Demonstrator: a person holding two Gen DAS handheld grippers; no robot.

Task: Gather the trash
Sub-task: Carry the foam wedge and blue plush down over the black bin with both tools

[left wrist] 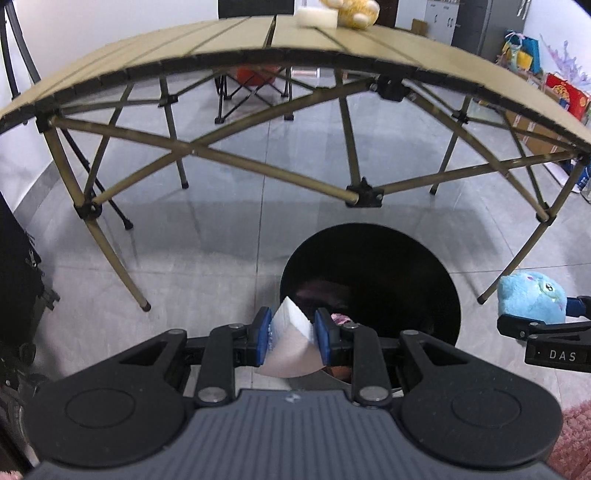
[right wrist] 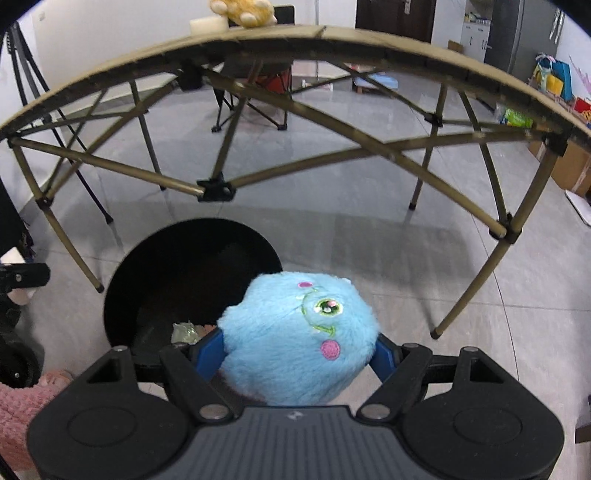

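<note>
Left gripper (left wrist: 291, 338) is clamped on a white folded piece of paper (left wrist: 291, 343), blue pads (left wrist: 263, 334) pressing it from both sides, held just over the near rim of the black bin (left wrist: 369, 284) on the floor in front of the folding table (left wrist: 258, 40). I can see some trash already inside the bin, pinkish, too dark to name. On the table top a white block (left wrist: 317, 16) and a yellow plush (left wrist: 354, 13) sit at the far edge. Blue plush toy (left wrist: 532, 297) shows at right, held in the other gripper. Right wrist view: right gripper (right wrist: 299, 354) is closed around the blue plush toy (right wrist: 299, 336), which bulges well past the fingers, beside and right of the bin (right wrist: 184, 273), partly over its rim. Crumpled clear wrapper (right wrist: 184, 330) lies in the bin. Risks as I judge them: paper is at the bin's near edge, so letting go here could drop it on the tiles; the plush is soft and round, could squirm out, and it sits off-centre, so it may bounce off the rim.
</note>
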